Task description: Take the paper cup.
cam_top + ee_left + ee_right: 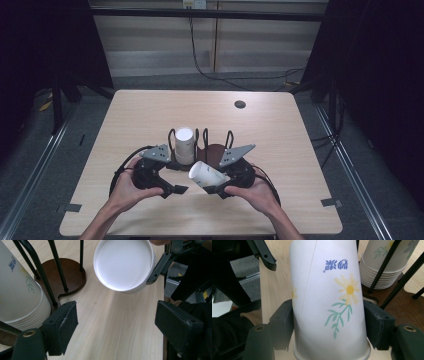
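Left gripper (176,190) sits at the near left of the table (140,115), jaws spread with nothing between them, bare wood under the gap in the left gripper view, pointing toward the paper cup (206,175). Mid-table, just behind both grippers, a stack of cups (184,145) stands upside down in a black wire holder (205,136) on a dark round base (216,150). Right gripper (214,188) on the near right pinches the paper cup by its sides, one pad on each side of the daisy print; cup tilted, its white bottom facing the left gripper, off the table.
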`<move>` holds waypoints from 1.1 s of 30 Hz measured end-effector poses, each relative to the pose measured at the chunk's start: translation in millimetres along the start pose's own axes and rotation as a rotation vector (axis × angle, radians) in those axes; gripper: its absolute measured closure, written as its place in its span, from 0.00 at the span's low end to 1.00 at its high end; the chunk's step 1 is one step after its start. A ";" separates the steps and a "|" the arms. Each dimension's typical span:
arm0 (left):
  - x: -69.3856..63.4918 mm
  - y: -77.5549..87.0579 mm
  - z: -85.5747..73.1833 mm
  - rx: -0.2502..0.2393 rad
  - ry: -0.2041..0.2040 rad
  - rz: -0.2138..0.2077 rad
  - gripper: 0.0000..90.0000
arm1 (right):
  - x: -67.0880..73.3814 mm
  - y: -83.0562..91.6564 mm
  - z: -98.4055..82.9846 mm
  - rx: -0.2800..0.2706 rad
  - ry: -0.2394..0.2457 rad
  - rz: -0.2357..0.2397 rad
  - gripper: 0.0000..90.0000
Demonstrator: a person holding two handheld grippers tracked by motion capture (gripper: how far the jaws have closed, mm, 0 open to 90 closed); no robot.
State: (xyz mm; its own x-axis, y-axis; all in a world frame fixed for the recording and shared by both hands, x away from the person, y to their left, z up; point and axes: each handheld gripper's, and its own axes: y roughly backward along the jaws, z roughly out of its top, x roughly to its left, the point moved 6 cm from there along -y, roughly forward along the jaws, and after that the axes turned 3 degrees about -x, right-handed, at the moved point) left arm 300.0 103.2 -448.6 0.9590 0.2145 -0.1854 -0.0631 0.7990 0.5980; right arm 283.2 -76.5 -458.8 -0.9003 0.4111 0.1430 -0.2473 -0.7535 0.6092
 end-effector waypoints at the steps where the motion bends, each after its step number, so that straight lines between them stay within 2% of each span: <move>1: -0.6 -0.5 0.1 -0.001 0.000 0.001 0.21 | 0.7 -0.1 0.1 0.006 0.002 0.001 0.36; 3: -0.9 -0.4 0.0 0.004 -0.012 0.004 0.21 | 2.0 -0.5 0.1 0.022 0.012 -0.002 0.36; 6: -1.5 0.8 0.2 0.012 -0.007 0.015 0.21 | 4.4 -2.0 -0.7 0.036 0.023 0.004 0.36; 10: -2.9 3.7 1.3 0.017 -0.036 0.029 0.23 | 7.1 -6.3 -0.2 0.063 0.038 0.010 0.36; 11: -4.1 3.6 1.6 0.008 -0.030 0.024 0.23 | 7.7 -7.0 0.3 0.078 0.048 0.006 0.36; 15: -4.3 3.4 -0.3 0.038 -0.035 0.000 0.25 | 8.8 -8.1 4.9 0.114 0.075 0.004 0.36; 16: -4.4 2.3 0.1 0.039 -0.019 -0.011 0.25 | 8.1 -8.1 5.6 0.127 0.085 -0.001 0.36; 18: -3.7 1.5 0.5 0.046 -0.030 -0.005 0.23 | 6.7 -8.8 6.7 0.163 0.099 -0.011 0.36; 20: -4.5 -0.1 0.8 0.047 -0.028 0.000 0.23 | 5.5 -9.8 6.4 0.176 0.096 -0.002 0.36; 23: -4.3 -5.1 -1.2 0.072 -0.027 -0.003 0.24 | 1.5 -13.6 3.2 0.197 0.090 0.002 0.36; 24: -4.6 -6.5 -2.3 0.094 -0.032 -0.007 0.24 | 1.1 -14.2 2.4 0.204 0.090 0.001 0.36; 25: -4.8 -8.5 -2.7 0.091 -0.037 -0.008 0.25 | 0.7 -14.6 1.8 0.208 0.092 0.003 0.36; 28: -5.5 -11.9 -4.7 0.117 -0.040 -0.019 0.25 | 1.5 -14.9 1.6 0.210 0.100 0.014 0.36; 29: -5.7 -12.7 -5.3 0.118 -0.031 -0.014 0.25 | 1.6 -15.2 1.3 0.222 0.105 0.010 0.36; 30: -4.9 -12.5 -5.9 0.128 -0.040 -0.011 0.25 | 2.1 -15.5 0.6 0.240 0.117 0.005 0.36; 33: -5.2 -14.8 -8.7 0.138 -0.035 -0.021 0.25 | 4.3 -16.3 -0.1 0.262 0.128 0.007 0.36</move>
State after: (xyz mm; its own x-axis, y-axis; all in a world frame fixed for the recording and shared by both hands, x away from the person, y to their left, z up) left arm 293.5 95.1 -463.3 0.9688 0.1770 -0.1736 -0.0064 0.7178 0.6962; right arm 283.3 -62.5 -468.2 -0.9437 0.3256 0.0585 -0.1549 -0.5911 0.7916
